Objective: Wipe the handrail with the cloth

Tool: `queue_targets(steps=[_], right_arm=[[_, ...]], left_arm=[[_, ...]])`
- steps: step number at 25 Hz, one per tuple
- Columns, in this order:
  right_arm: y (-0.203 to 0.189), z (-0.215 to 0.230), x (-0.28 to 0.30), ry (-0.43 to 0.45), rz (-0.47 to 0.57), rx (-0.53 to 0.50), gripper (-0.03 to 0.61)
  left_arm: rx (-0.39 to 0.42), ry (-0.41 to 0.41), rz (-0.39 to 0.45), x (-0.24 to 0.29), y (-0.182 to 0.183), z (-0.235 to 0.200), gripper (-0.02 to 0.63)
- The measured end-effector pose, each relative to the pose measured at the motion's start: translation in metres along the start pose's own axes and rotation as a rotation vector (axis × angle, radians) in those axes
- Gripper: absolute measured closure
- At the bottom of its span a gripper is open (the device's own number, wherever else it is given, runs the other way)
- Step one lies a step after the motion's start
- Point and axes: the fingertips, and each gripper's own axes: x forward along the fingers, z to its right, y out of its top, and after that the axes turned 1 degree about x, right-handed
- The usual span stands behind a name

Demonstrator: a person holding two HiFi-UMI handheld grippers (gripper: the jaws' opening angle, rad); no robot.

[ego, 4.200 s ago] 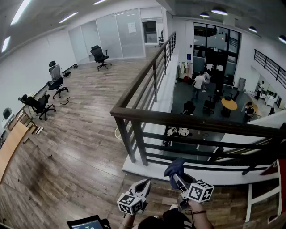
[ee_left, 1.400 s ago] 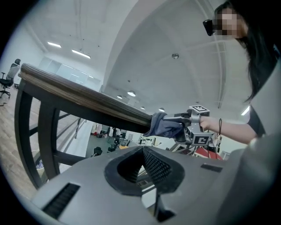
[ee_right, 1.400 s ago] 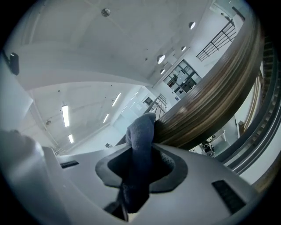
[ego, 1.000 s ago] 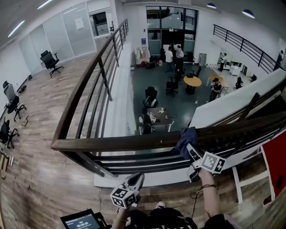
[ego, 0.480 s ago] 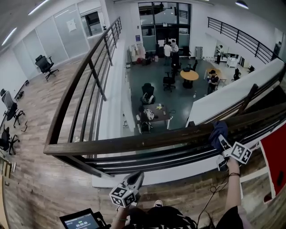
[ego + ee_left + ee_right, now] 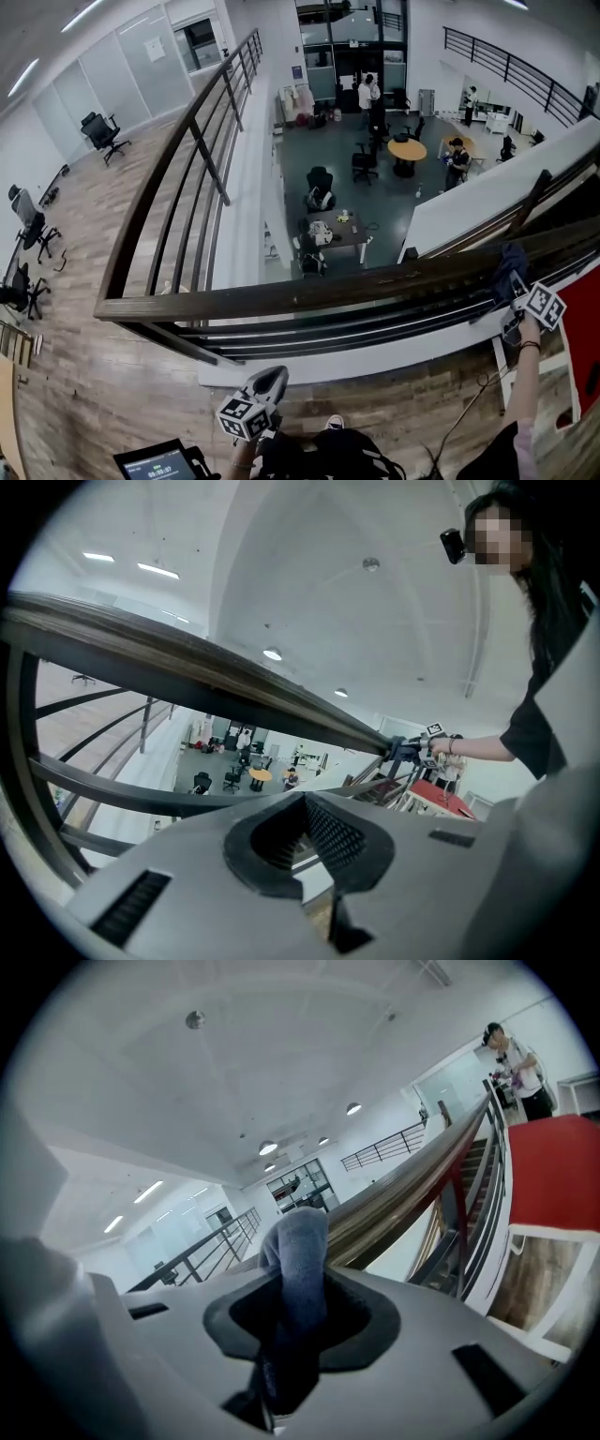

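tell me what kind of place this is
Probably an office mezzanine: a dark handrail edges a wood floor with office chairs, overlooking a lower level with a round table and people.

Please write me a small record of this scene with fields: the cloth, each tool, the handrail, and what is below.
Cloth: dark blue cloth, resting on top of the handrail
Right tool: right tool shut on the cloth, arm stretched far to the person's right
Left tool: left tool shut, empty, held low near the body, apart from the handrail
Handrail: dark handrail over horizontal bars
Below: lower floor with tables, chairs and people
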Motion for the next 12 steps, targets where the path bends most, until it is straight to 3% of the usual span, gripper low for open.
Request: queue_targets(steps=[3, 6, 12], right_arm=[[0.009, 0.011, -0.009, -0.046, 0.019, -0.051, 0.486], [0.007, -0.003, -0.017, -0.021, 0.034, -0.068, 0.486], [-0.057, -0.071, -0.029, 0.088, 0.013, -0.065, 0.486]], left_arm=[[0.000, 0.035, -0.002, -0.013, -0.002, -0.008, 0.614], [-0.011, 0.053, 0.009, -0.022, -0.002, -0.015, 0.614], [-0.017, 0.059, 0.021, -0.035, -0.003, -0.040, 0.614]])
